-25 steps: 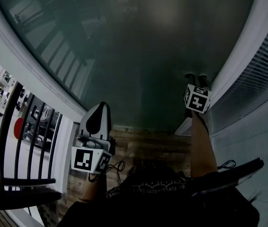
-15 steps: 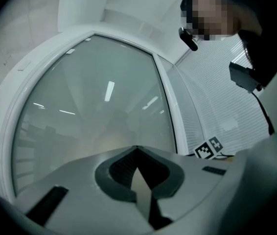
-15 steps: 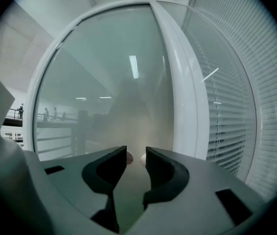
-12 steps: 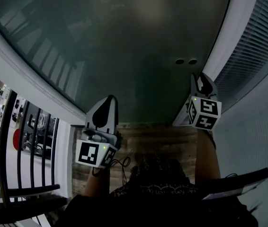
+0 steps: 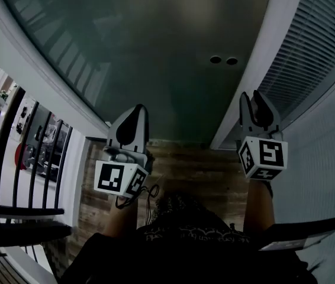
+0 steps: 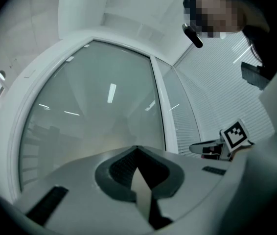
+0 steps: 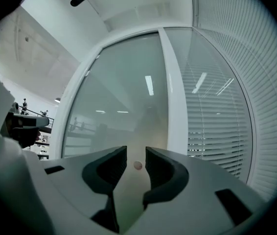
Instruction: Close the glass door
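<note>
While I pull back, right gripper [image 5: 254,99]: up at the door's edge a second ago, now lower and nearer me, clear of the glass; jaws apart, nothing between them.
Left gripper [image 5: 135,112]: shifted slightly; jaws pressed together, empty, short of the glass.
Glass door [image 5: 155,52]: straight ahead, frosted; right edge runs along the white post [image 5: 251,70], no gap visible there.
Task reading: door looks shut, push probably finished; can't confirm any latch.
Round fittings [image 5: 223,60]: two, on the glass near the post.
Floor [image 5: 197,170]: wood planks.
Room: slatted blinds [image 5: 315,46] at right, dark railing [image 5: 13,176] at left.
</note>
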Available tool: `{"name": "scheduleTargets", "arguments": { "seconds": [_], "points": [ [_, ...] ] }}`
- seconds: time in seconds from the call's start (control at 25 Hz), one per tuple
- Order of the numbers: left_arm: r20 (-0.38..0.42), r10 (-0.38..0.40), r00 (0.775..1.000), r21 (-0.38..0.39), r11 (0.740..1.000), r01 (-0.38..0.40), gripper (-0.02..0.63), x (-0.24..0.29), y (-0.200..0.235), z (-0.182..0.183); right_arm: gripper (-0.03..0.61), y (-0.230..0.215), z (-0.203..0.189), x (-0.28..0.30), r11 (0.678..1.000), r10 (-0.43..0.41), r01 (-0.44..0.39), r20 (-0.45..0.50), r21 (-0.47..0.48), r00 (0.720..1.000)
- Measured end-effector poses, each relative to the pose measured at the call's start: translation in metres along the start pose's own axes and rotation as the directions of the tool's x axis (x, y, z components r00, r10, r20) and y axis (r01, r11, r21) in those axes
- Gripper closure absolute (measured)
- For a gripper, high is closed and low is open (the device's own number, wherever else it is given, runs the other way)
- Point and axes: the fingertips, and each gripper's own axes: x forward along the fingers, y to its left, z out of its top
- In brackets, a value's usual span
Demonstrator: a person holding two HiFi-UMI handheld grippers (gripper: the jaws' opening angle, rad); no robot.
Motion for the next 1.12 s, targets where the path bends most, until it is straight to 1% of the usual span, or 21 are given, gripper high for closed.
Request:
{"name": "scheduleTargets", "arguments": {
  "seconds": [0.12, 0.16, 0.24, 0.28, 0.36, 0.52, 0.76, 0.96, 1.12],
  "points": [
    [0.024, 0.055, 0.998, -0.001, 0.998, -0.055, 0.612, -0.023, -0.041, 0.003, 0.459, -0.011, 0.003, -0.036, 0.998, 0.059, -0.059, 0.025, -0.001, 0.998],
    [0.03, 0.073, 0.997, -0.002, 0.997, -0.073, 0.612, -0.032, -0.055, 0.003, 0.468, -0.013, 0.004, -0.048, 0.997, 0.081, -0.081, 0.033, -0.005, 0.996],
    [0.038, 0.109, 0.993, -0.004, 0.994, -0.108, 0.612, -0.049, -0.078, 0.005, 0.496, -0.014, 0.006, -0.069, 0.993, 0.122, -0.121, 0.051, -0.013, 0.991],
    [0.04, 0.123, 0.992, -0.005, 0.992, -0.123, 0.612, -0.058, -0.087, 0.007, 0.529, -0.014, 0.01, -0.079, 0.99, 0.14, -0.139, 0.062, -0.015, 0.988],
    [0.041, 0.142, 0.989, -0.003, 0.99, -0.142, 0.612, -0.073, -0.105, 0.016, 0.568, -0.012, 0.021, -0.097, 0.986, 0.169, -0.168, 0.086, -0.012, 0.982],
    [0.04, 0.164, 0.986, 0.018, 0.986, -0.165, 0.612, -0.094, -0.135, 0.031, 0.575, -0.012, 0.036, -0.123, 0.975, 0.218, -0.22, 0.122, 0.001, 0.968],
    [0.047, 0.195, 0.98, 0.042, 0.98, -0.197, 0.612, -0.108, -0.157, 0.047, 0.577, -0.012, 0.043, -0.14, 0.961, 0.277, -0.277, 0.123, -0.017, 0.953],
    [0.038, 0.203, 0.978, 0.053, 0.977, -0.205, 0.612, -0.119, -0.166, 0.051, 0.577, -0.014, 0.04, -0.148, 0.959, 0.282, -0.284, 0.11, 0.0, 0.953],
    [0.033, 0.207, 0.978, 0.071, 0.975, -0.209, 0.612, -0.128, -0.165, 0.049, 0.577, -0.014, 0.041, -0.149, 0.958, 0.283, -0.285, 0.115, 0.005, 0.952]
  ]
}}
